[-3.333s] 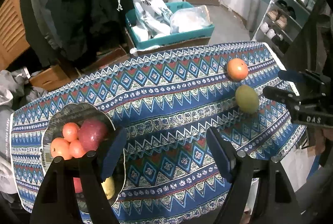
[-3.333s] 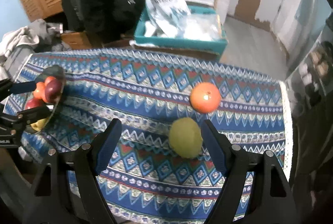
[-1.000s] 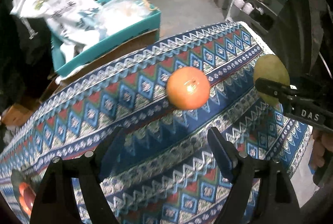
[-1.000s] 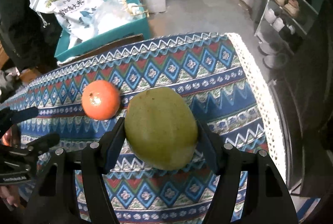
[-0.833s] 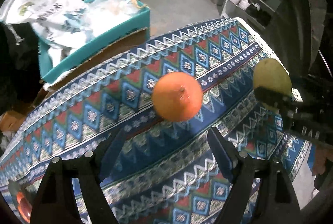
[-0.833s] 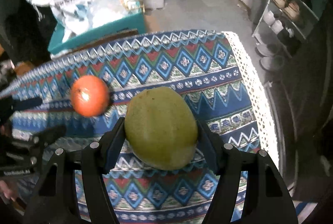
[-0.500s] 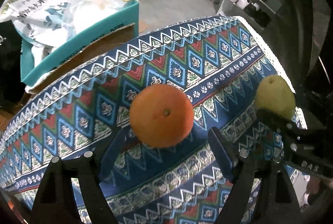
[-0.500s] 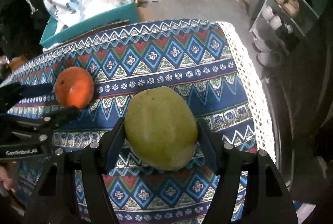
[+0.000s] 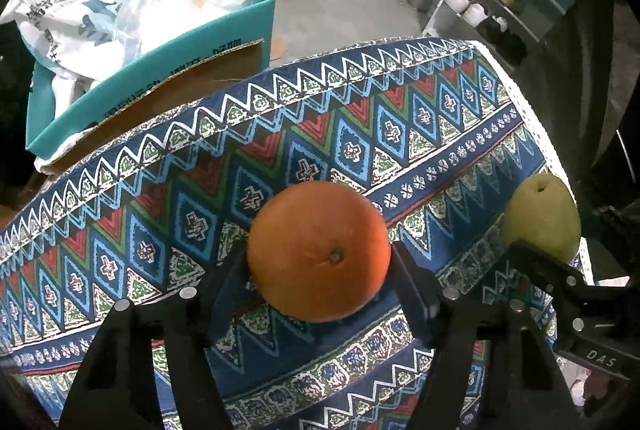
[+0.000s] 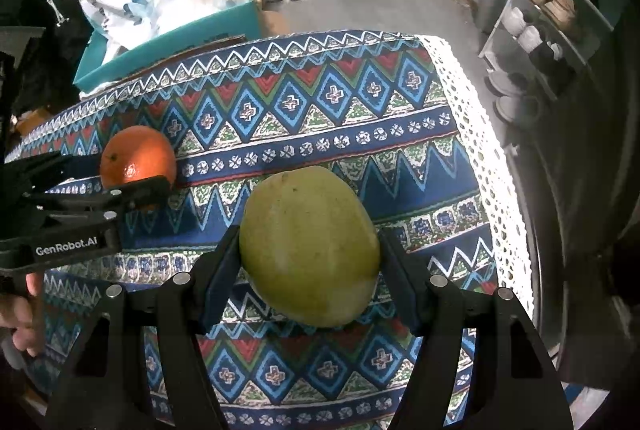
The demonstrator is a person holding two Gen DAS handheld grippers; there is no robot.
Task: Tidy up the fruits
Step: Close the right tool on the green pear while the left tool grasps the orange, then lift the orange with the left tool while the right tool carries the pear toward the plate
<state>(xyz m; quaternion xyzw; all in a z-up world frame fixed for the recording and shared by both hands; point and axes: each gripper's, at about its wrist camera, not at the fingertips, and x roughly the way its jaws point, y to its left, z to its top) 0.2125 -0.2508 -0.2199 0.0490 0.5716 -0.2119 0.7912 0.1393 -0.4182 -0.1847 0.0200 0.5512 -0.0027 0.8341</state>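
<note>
An orange (image 9: 318,250) sits between the fingers of my left gripper (image 9: 320,282), which has closed on it over the patterned tablecloth (image 9: 360,126). The orange also shows in the right wrist view (image 10: 138,154), with the left gripper (image 10: 132,186) around it. My right gripper (image 10: 310,270) is shut on a green pear (image 10: 310,244) and holds it above the cloth. The pear also shows at the right of the left wrist view (image 9: 540,216). The fruit bowl is out of view.
A teal box (image 9: 160,50) with white bags stands on the floor beyond the table's far edge. A shoe rack (image 10: 552,14) stands at the right. The cloth's white lace edge (image 10: 480,134) marks the table's right end.
My left gripper has moved up to the orange and closed its fingers on it. My right gripper keeps the pear and has shifted slightly.
</note>
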